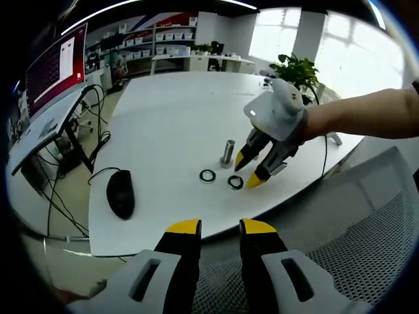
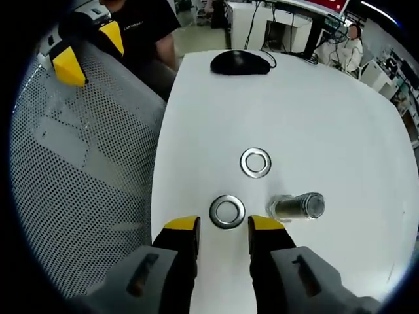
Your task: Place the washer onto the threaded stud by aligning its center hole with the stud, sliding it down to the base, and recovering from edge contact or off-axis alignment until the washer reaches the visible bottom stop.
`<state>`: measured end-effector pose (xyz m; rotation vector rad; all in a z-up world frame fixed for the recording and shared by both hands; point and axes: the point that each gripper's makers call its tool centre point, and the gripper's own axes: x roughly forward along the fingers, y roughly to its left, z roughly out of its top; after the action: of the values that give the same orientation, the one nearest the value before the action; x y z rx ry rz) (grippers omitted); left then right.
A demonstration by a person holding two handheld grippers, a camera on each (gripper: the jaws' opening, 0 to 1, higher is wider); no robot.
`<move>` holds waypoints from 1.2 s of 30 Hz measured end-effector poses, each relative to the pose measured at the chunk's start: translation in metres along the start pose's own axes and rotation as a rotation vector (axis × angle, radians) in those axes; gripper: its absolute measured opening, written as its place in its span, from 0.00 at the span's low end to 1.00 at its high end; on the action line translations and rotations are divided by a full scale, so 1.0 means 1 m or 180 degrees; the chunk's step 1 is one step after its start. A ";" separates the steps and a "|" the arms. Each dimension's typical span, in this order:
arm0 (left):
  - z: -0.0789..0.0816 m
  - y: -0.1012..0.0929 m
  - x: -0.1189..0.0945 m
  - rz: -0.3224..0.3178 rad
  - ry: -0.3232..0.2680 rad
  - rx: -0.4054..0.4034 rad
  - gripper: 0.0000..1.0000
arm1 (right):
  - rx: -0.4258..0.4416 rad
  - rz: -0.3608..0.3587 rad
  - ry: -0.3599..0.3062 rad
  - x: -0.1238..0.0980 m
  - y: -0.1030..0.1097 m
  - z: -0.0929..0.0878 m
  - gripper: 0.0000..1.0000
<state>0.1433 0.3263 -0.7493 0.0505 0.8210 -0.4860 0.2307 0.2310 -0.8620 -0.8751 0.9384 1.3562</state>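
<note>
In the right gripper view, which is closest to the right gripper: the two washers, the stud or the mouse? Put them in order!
1. Near washer, just ahead of the right gripper.
2. Stud, to the right.
3. Far washer, farther ahead.
4. Mouse, at the table's far edge.

We see an office-like lab: a white table (image 1: 170,124), shelves of storage bins (image 1: 160,36), a large screen (image 1: 55,65), potted plant (image 1: 298,69), computer mouse (image 1: 120,193), mesh chair (image 2: 78,163).

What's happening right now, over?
Right tool open, hovering just short of the near washer. Left tool open, holding nothing, back over the chair. Stud bare, second washer lying flat beyond. Nothing blocking.
</note>
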 end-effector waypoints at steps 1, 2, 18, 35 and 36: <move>0.000 0.000 0.000 0.0000 0.0001 0.0000 0.21 | 0.0003 -0.0003 0.0006 0.002 0.000 0.000 0.31; 0.000 0.000 0.000 -0.0001 0.0002 0.0000 0.21 | 0.0010 -0.0009 0.0008 0.003 0.000 0.001 0.31; 0.001 -0.001 0.000 -0.0006 -0.0009 -0.0018 0.21 | -0.0004 -0.0103 0.0044 0.008 -0.005 0.001 0.26; 0.001 0.000 0.000 -0.0012 -0.0015 -0.0028 0.21 | 0.0103 -0.0154 -0.0090 0.008 -0.005 0.002 0.24; 0.001 -0.001 0.000 -0.0012 -0.0016 -0.0028 0.21 | 0.0131 -0.0149 -0.0100 0.007 -0.004 0.002 0.24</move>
<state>0.1433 0.3259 -0.7486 0.0398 0.8183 -0.4859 0.2351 0.2358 -0.8679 -0.8373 0.9133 1.3026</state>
